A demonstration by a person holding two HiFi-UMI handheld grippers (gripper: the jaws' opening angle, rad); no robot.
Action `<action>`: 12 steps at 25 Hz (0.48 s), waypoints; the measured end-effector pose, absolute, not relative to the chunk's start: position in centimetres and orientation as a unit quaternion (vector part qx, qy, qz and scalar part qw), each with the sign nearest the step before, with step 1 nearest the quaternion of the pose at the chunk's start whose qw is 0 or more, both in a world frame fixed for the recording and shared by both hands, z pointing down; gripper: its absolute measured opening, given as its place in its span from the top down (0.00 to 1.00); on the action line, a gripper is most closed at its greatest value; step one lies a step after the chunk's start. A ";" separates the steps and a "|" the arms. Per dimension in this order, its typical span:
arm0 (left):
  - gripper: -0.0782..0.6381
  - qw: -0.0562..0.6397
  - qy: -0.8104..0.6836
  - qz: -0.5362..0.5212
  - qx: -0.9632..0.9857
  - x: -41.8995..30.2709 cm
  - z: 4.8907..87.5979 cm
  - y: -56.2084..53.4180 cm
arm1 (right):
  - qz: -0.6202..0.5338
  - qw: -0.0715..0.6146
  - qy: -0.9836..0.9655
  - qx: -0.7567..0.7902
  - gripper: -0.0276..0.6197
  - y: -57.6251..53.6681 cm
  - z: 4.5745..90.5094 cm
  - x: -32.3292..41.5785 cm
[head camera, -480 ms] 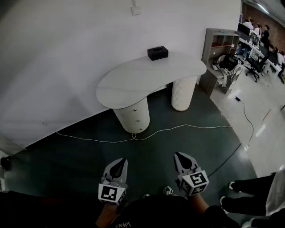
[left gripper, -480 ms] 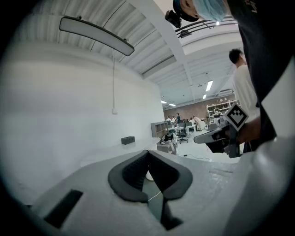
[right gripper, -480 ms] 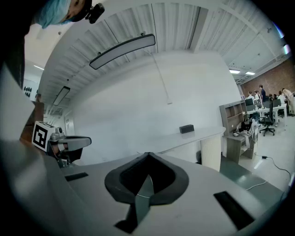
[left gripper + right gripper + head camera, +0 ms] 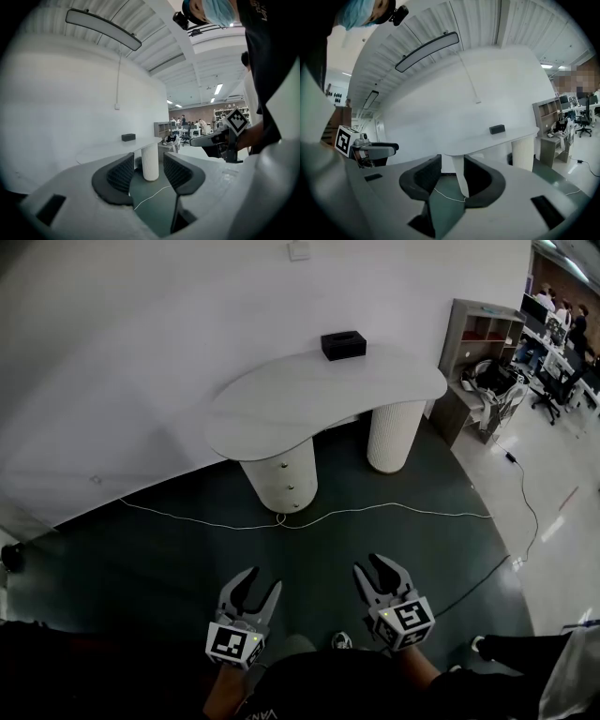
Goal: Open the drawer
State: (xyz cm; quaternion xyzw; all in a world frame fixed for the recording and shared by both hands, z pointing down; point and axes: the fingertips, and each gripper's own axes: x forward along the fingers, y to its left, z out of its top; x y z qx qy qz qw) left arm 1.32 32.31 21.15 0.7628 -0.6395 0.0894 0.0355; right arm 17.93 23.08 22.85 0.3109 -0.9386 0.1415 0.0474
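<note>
Editor: What changed in the last half second?

Photographer: Both sets of jaws. A moment ago the left gripper (image 4: 259,582) and the right gripper (image 4: 373,570) each came to a closed point. Now both are spread, with nothing between the pads. In the two gripper views only the floor and the far desk legs show through the gaps. The white desk (image 4: 319,395) has barely shifted in the head view.

Editor: And the drawer?

Photographer: The drawer (image 4: 290,486) is in the round pedestal (image 4: 272,474) under the left end of the desk. Three small knobs sit one above another there, and I cannot tell which one is meant. All of them look shut. The pedestal is well apart from both grippers, across dark floor, with a white cable (image 4: 375,512) lying between. A black box (image 4: 341,344) sits on the desktop by the wall.

Editor: What does that mean for the job?

Photographer: It is the approach stage, by my reading. The parted jaws look readied for a knob, but nothing has been touched. The person still has to cross the floor before any pull can begin.
</note>
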 end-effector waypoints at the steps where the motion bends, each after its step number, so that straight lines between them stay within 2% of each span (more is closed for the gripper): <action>1: 0.62 0.039 -0.642 0.091 0.760 1.6 21.5 32.2 | 0.139 0.052 -0.940 0.307 0.75 22.8 23.1 18.0; 3: 0.61 0.040 -0.648 0.092 0.755 1.7 22.3 31.8 | 0.134 0.059 -0.943 0.299 0.75 22.0 23.6 17.8; 6: 0.57 0.053 -0.652 0.096 0.751 0.8 23.0 31.0 | 0.141 0.063 -0.943 0.296 0.70 20.6 24.2 16.7; 12: 0.54 0.063 -0.653 0.096 0.748 -3.8 23.4 27.7 | 0.147 0.064 -0.937 0.311 0.64 17.6 24.7 12.7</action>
